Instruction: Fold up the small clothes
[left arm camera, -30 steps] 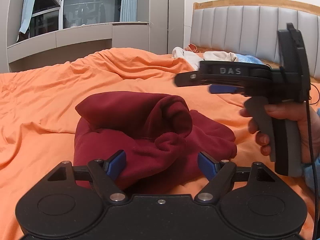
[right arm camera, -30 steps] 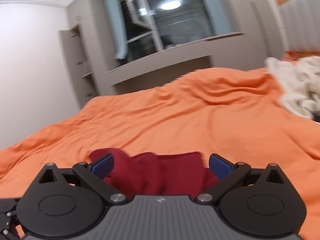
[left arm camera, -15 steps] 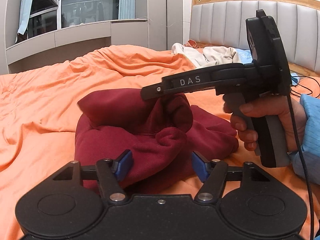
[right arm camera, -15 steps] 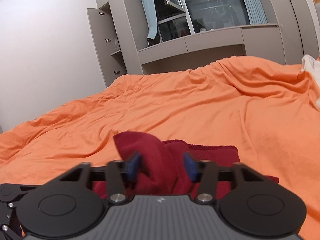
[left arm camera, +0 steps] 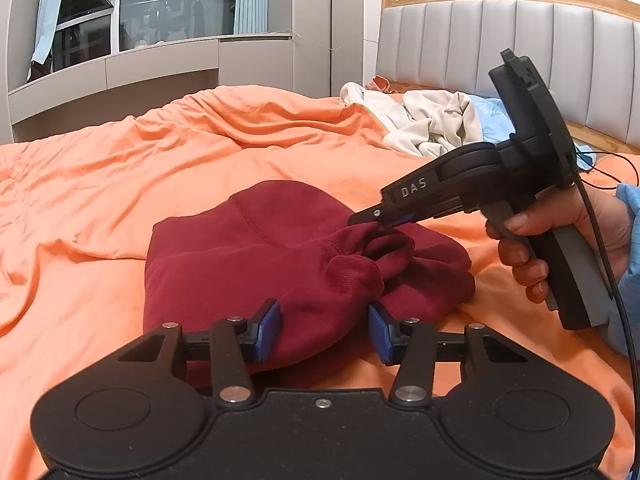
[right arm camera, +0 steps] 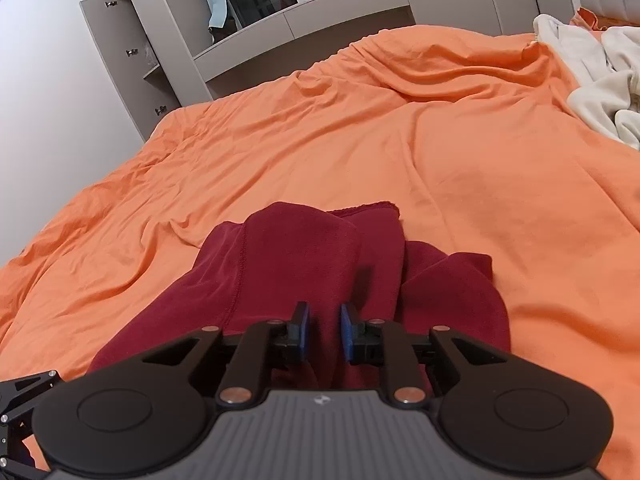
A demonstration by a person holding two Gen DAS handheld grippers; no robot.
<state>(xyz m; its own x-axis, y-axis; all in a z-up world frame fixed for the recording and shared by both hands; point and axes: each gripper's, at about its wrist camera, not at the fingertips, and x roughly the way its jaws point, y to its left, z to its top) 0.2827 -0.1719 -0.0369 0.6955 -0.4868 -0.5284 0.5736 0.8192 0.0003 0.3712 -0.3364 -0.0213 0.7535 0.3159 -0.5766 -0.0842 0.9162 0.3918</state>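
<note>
A dark red garment (left arm camera: 288, 264) is lying bunched on the orange bed (left arm camera: 120, 168), centre of both frames. The right hand-held gripper (right arm camera: 324, 330), its jaws having just been closing, is pinching a red fold. The left hand-held gripper (left arm camera: 324, 330) has been narrowing around the near edge; its pads are not visibly pressing.

"das" on right hand-held gripper (left arm camera: 378, 220)
</note>
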